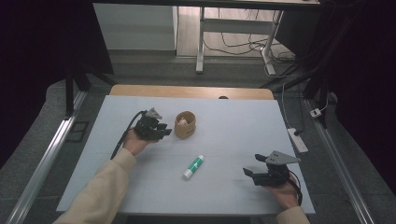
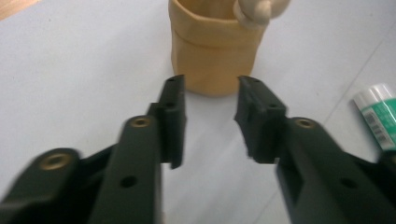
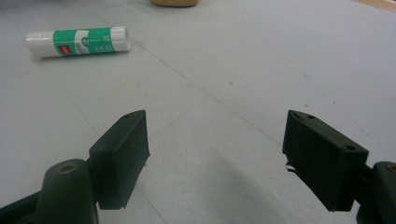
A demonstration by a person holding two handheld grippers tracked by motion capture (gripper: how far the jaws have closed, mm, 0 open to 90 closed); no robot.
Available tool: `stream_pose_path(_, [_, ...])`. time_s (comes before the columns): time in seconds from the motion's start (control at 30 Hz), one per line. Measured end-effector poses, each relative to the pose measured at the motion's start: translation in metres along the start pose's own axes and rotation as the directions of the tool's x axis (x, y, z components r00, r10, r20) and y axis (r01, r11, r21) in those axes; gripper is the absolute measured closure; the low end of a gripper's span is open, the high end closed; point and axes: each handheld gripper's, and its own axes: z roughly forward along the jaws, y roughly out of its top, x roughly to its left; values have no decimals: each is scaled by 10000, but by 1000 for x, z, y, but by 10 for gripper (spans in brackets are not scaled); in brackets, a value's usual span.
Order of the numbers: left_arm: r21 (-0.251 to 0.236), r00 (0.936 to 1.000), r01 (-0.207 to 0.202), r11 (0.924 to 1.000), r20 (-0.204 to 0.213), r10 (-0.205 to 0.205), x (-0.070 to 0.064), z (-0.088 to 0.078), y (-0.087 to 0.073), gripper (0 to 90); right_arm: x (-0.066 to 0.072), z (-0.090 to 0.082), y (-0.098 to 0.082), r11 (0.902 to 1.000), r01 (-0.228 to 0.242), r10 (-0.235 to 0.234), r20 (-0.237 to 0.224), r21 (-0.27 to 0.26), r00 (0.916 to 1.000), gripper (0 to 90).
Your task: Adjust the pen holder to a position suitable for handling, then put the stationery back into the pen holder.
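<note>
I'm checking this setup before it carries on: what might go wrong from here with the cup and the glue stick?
1. The left tongs sit open right beside the tan cup, with nothing between them; a small nudge may tip or slide the light cup, spilling the pale item that pokes above its rim.
2. The glue stick lies on its side on the smooth table, so it may roll when the open right tongs reach for it.
</note>
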Motion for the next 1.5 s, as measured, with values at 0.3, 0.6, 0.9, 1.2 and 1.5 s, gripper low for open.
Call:
stream_pose_path(0.3, [-24, 9993, 279, 9996, 234, -278, -11, -13, -4, 375, 0, 1, 0, 10000, 15, -15, 64, 3, 10000, 223])
stream_pose_path(0.6, [53, 9989, -56, 10000, 463, 53, -29, -27, -4, 324, 1, 0, 0, 9999, 115, -115, 193, 17, 9997, 223])
stream_pose_path(0.9, [101, 9969, -205, 9997, 764, 197, -39, -32, -4, 312, 1, -2, -1, 9999, 114, -116, 189, 76, 9998, 223])
stream_pose_path(1.2, [254, 9953, -364, 9990, 903, 340, -51, -30, -5, 311, 2, -2, -1, 9998, 217, -218, 123, 45, 9997, 223])
stream_pose_path(1.5, [343, 9930, -622, 9975, 1023, 584, -65, -31, -3, 310, 2, 0, 0, 9995, 306, -306, 38, 38, 9995, 223])
